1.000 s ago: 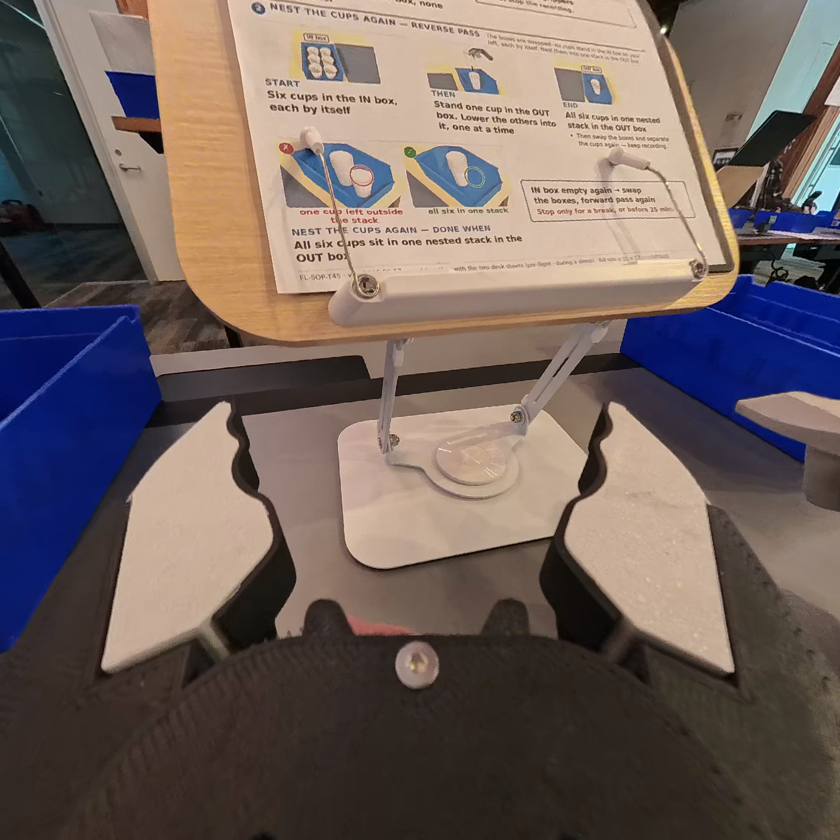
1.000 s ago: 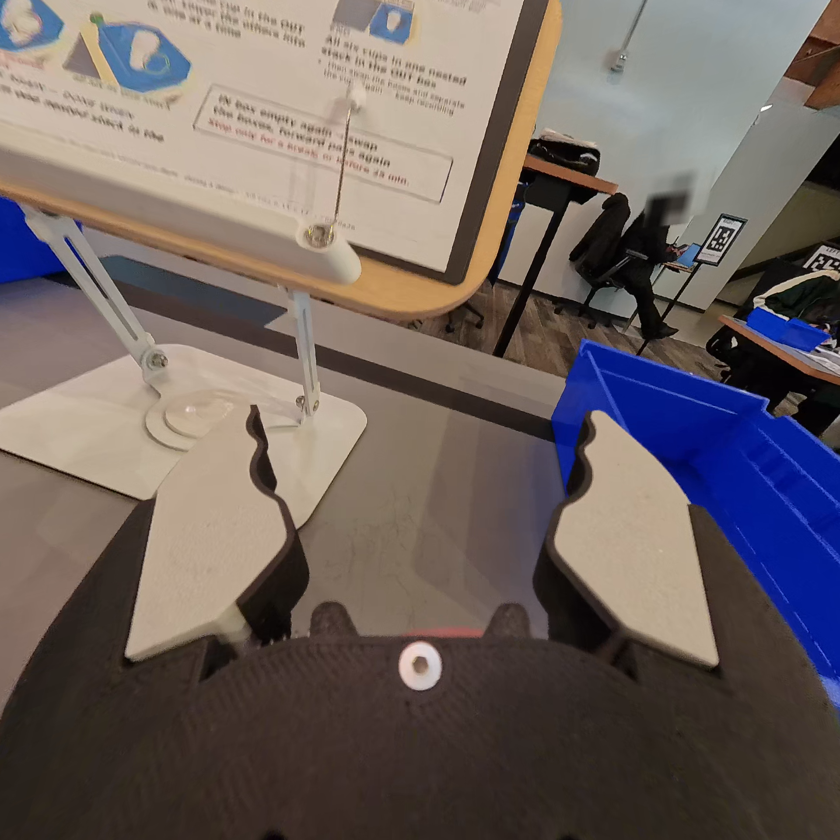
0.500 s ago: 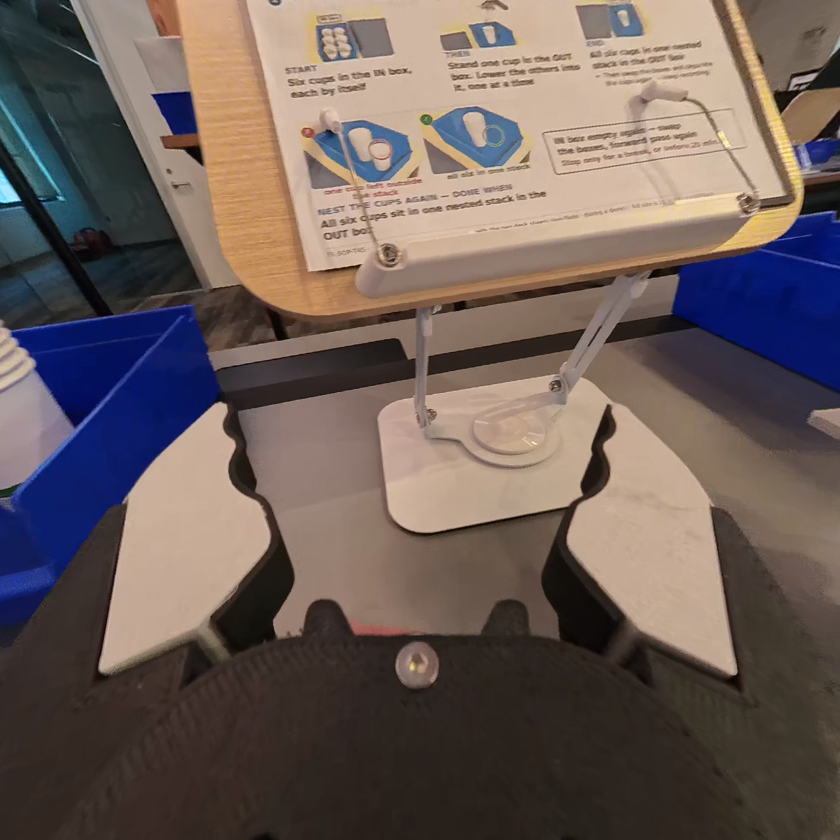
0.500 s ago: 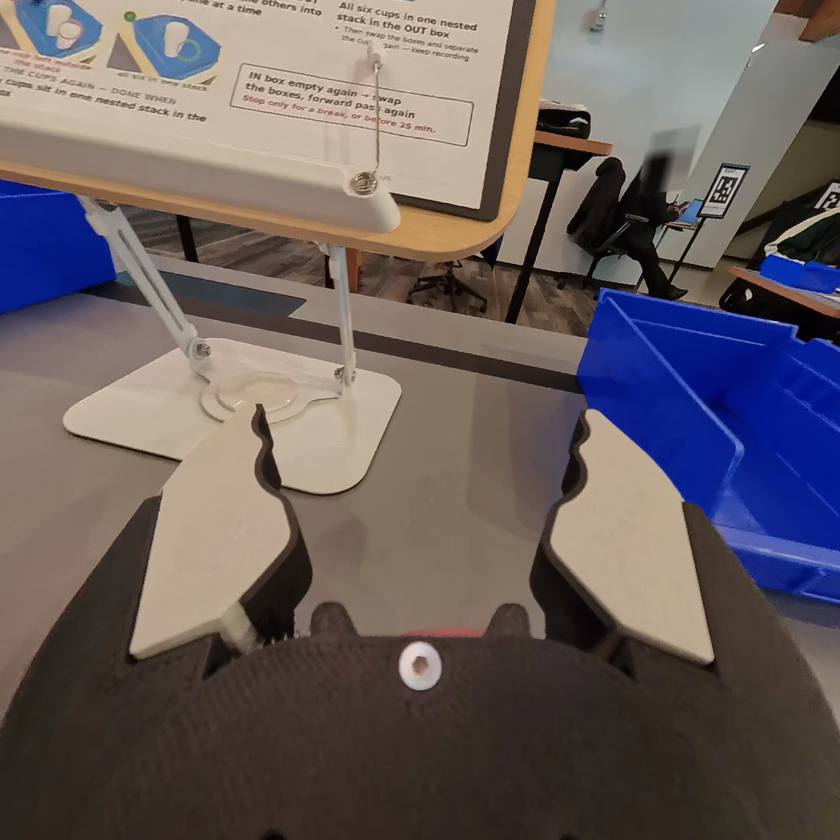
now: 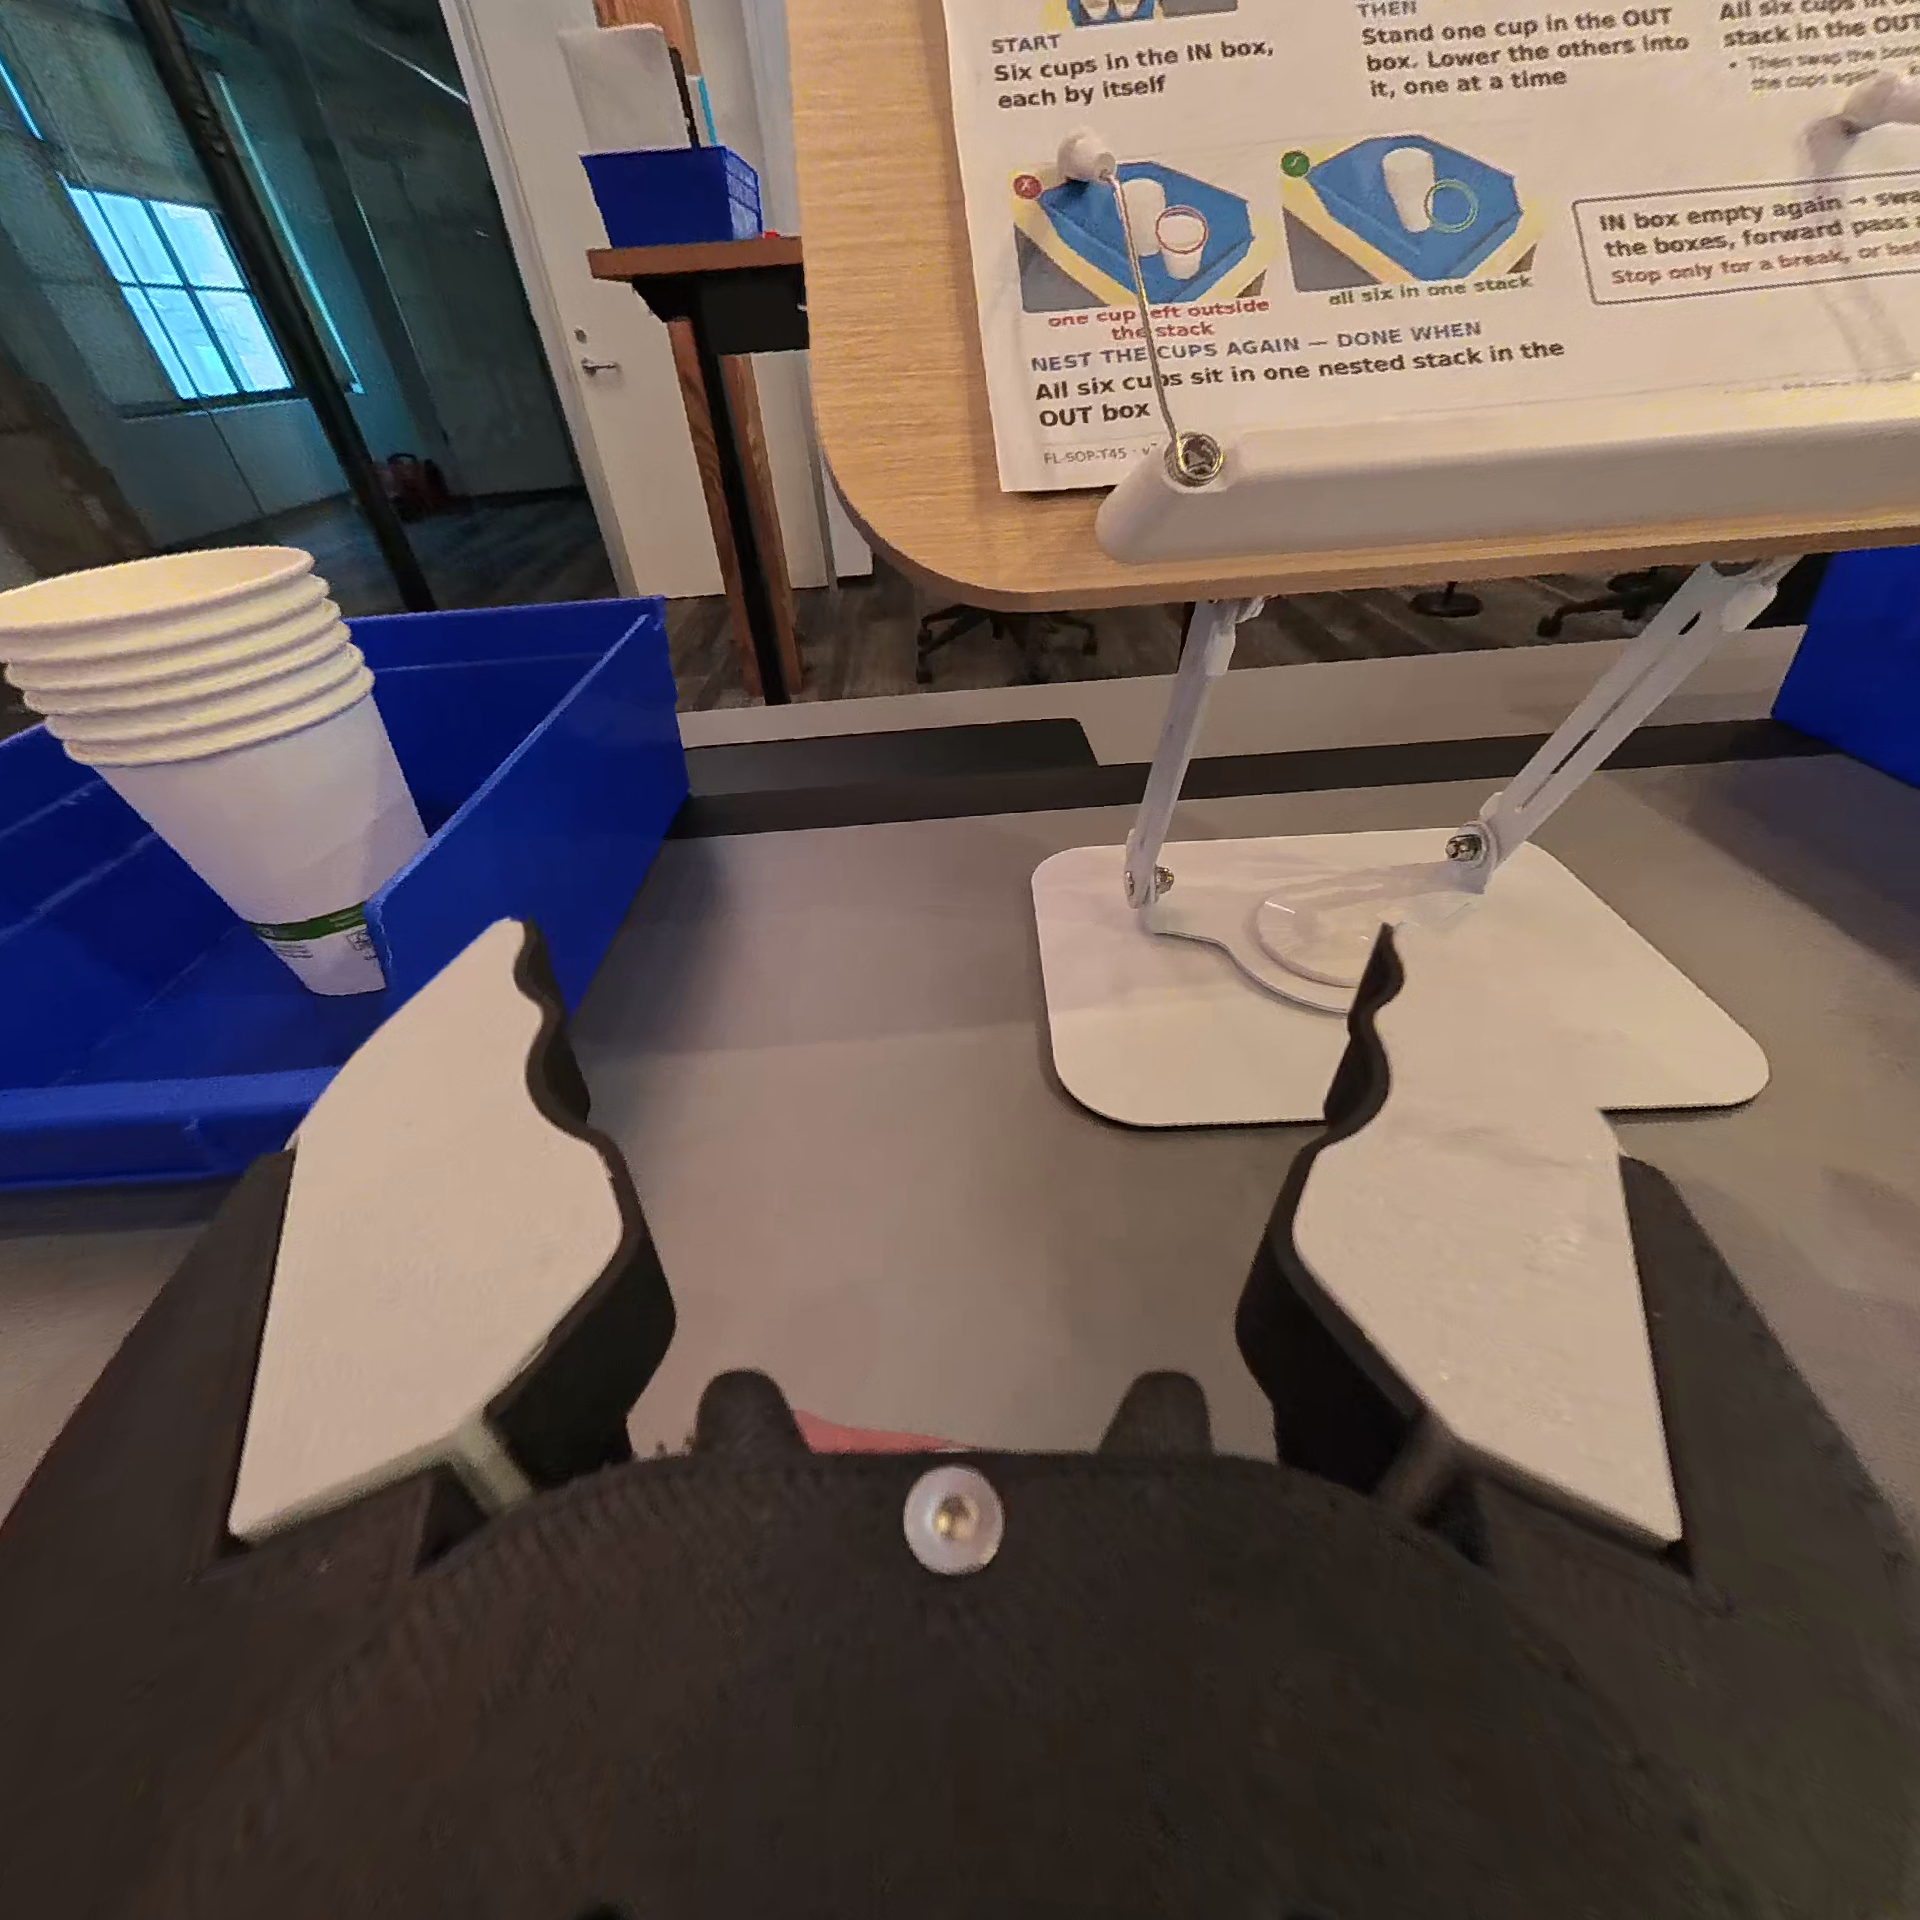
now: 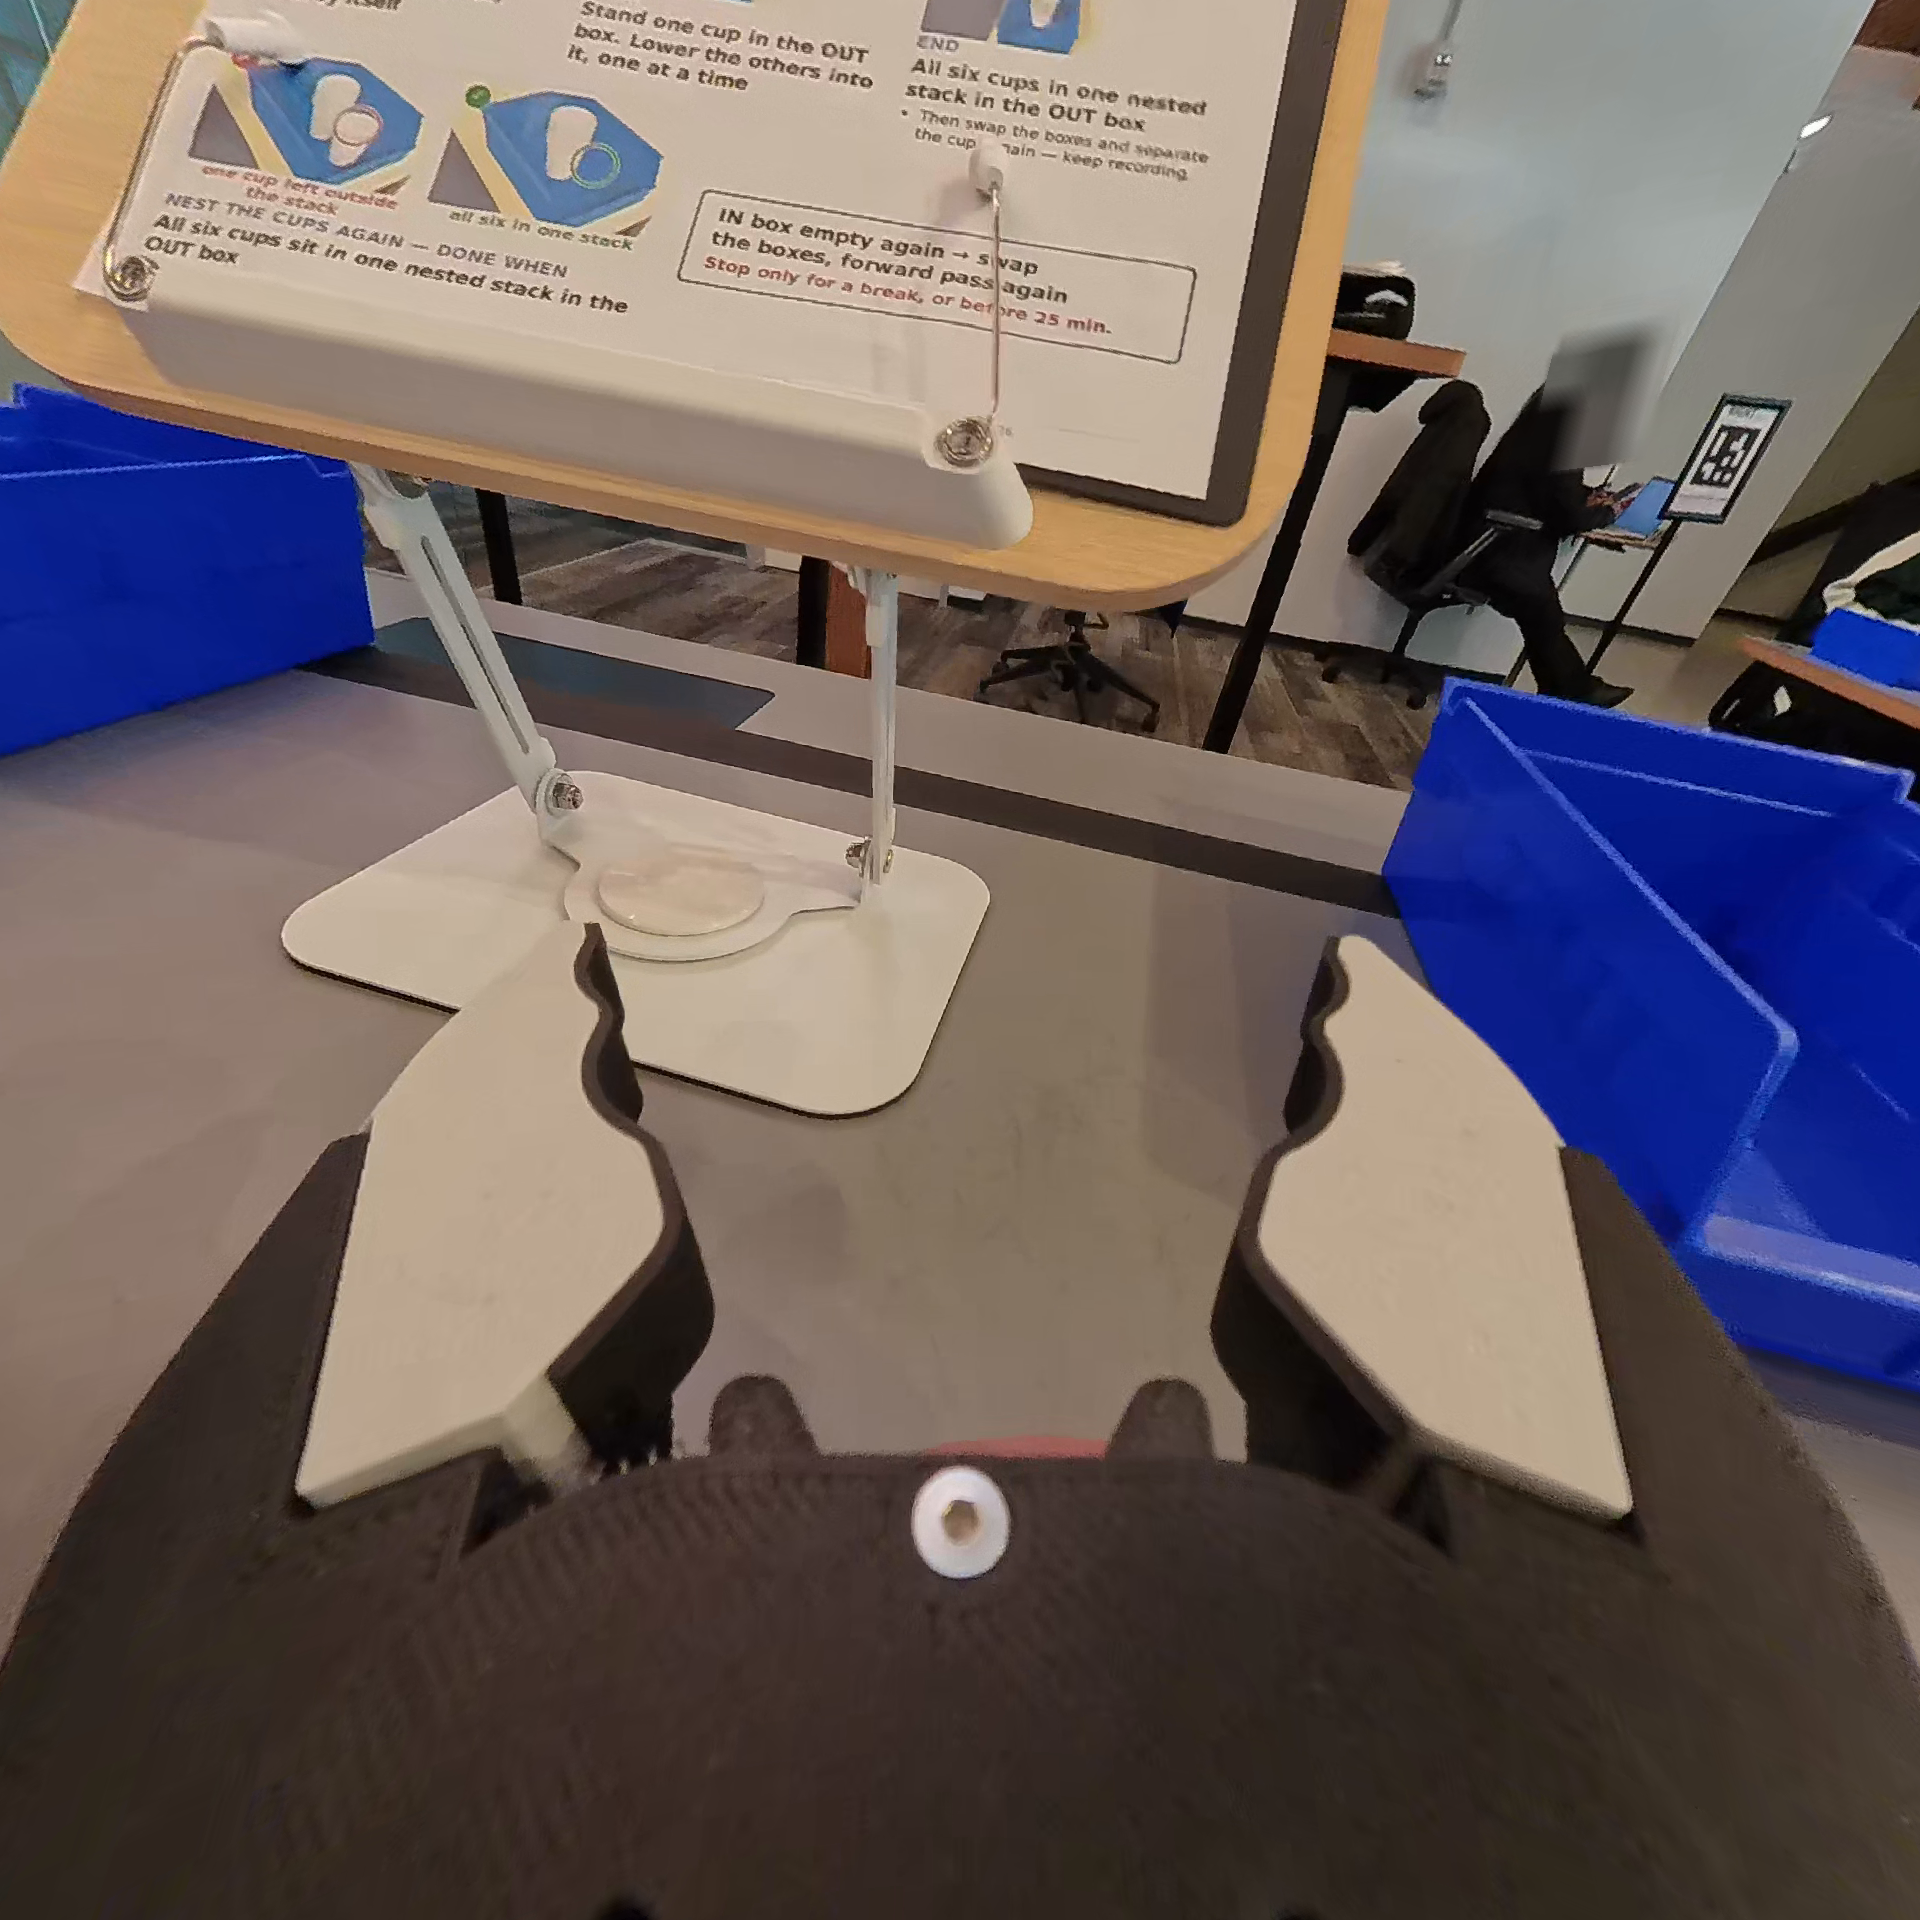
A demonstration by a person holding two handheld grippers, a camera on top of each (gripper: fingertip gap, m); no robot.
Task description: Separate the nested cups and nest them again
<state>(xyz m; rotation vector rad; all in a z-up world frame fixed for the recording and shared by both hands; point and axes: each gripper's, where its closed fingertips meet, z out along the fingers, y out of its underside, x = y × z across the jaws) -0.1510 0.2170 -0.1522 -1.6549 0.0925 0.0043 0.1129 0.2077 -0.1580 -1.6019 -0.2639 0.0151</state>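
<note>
Nearest, left gripper (image 5: 956,997) spread wide over bare grey table (image 5: 883,1039), nothing between the pads. Right gripper (image 6: 961,997) likewise spread, gripping nothing. Beyond, white stand base (image 5: 1299,997) under a tilted instruction board (image 5: 1351,260). Left, stack of nested white cups (image 5: 229,748) upright inside a blue bin (image 5: 520,810). Right, another blue bin (image 6: 1662,935).

wooden stand board (image 6: 1278,499) with instruction sheet (image 6: 831,208) | white base plate (image 6: 810,997) on grey table (image 6: 1039,1195) | seated person (image 6: 1538,582) behind, at desk
</note>
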